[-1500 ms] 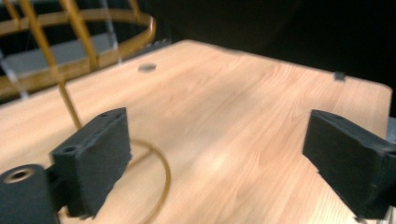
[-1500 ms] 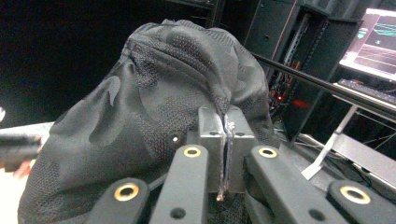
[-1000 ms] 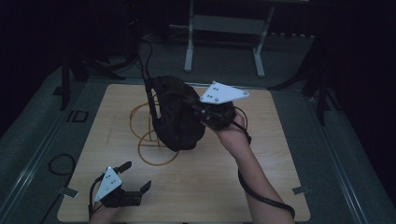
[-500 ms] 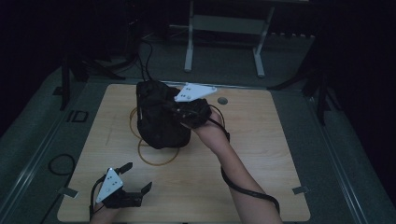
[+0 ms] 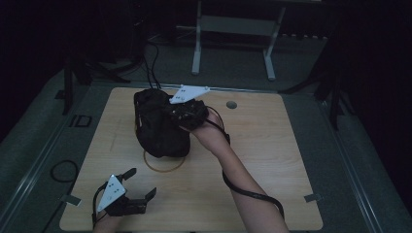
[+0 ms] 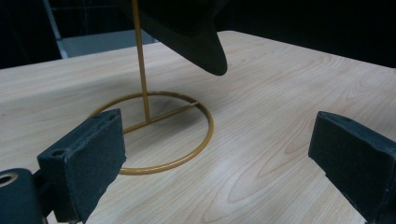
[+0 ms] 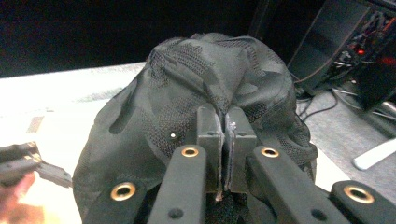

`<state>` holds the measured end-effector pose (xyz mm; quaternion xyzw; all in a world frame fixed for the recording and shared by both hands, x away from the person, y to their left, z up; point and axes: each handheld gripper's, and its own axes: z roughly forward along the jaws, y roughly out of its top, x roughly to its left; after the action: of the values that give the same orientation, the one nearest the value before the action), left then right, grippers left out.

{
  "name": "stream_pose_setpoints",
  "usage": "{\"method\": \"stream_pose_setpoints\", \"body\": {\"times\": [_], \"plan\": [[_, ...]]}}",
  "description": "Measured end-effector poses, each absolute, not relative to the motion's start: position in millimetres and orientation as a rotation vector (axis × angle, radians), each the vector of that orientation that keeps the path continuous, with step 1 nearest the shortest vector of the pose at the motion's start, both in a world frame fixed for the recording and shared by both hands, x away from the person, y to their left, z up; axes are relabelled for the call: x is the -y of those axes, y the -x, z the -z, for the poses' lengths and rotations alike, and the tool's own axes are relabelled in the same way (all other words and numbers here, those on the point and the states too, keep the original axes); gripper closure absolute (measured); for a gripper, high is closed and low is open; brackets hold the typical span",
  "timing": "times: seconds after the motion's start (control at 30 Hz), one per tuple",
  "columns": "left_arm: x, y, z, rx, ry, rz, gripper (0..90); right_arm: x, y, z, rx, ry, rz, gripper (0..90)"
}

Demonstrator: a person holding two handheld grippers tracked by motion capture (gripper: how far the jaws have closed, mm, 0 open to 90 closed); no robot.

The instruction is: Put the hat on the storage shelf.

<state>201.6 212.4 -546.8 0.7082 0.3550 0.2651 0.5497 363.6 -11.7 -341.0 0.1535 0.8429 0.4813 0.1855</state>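
The right claw (image 5: 182, 112) is clamped on a fold of the black cap (image 5: 158, 127): in the right gripper view its two jaws stand pressed together with a pinch of the cap's mesh cloth (image 7: 205, 93) caught between them. In the high view the right forearm comes in from the bottom edge and runs up and to the left across the bench (image 5: 272, 145), the wrist bent so that the claw points left into the cap, with the grey plate on top and the cable looping along the arm. The cap sits over the gold wire stand (image 5: 164, 165), whose ring base shows on the wood just below it; in the left gripper view the cap's brim (image 6: 205, 51) hangs in the air above that ring (image 6: 187, 140), beside the thin upright rod. The left claw (image 5: 138, 187) rests low at the near left corner of the bench, well apart from the cap, its jaws spread wide with only bare wood between them, and it points toward the stand.
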Motion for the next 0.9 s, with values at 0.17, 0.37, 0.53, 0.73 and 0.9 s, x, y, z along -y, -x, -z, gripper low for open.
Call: {"method": "stream_pose_setpoints", "body": {"times": [0.17,0.37,0.53,0.73,0.9], "plan": [[-211.3,-201.6,548.2,-0.842,-1.691,-0.609,4.1,8.1,-364.5,340.9,-2.374,-0.426,-1.373,84.8],[-210.3,-200.9,547.8,-0.842,-1.68,-0.6,4.1,1.7,-365.6,345.2,-2.409,-0.419,-1.403,65.9],[-210.4,-200.7,547.4,-0.844,-1.671,-0.58,4.1,-0.4,-364.6,345.8,-2.405,-0.414,-1.412,55.1],[-209.8,-200.3,547.4,-0.839,-1.677,-0.586,4.1,-2.9,-361.5,345.1,-2.396,-0.405,-1.366,42.6],[-209.8,-200.5,547.8,-0.842,-1.676,-0.578,4.1,0.2,-362.2,344.9,-2.402,-0.423,-1.369,41.4]]}}
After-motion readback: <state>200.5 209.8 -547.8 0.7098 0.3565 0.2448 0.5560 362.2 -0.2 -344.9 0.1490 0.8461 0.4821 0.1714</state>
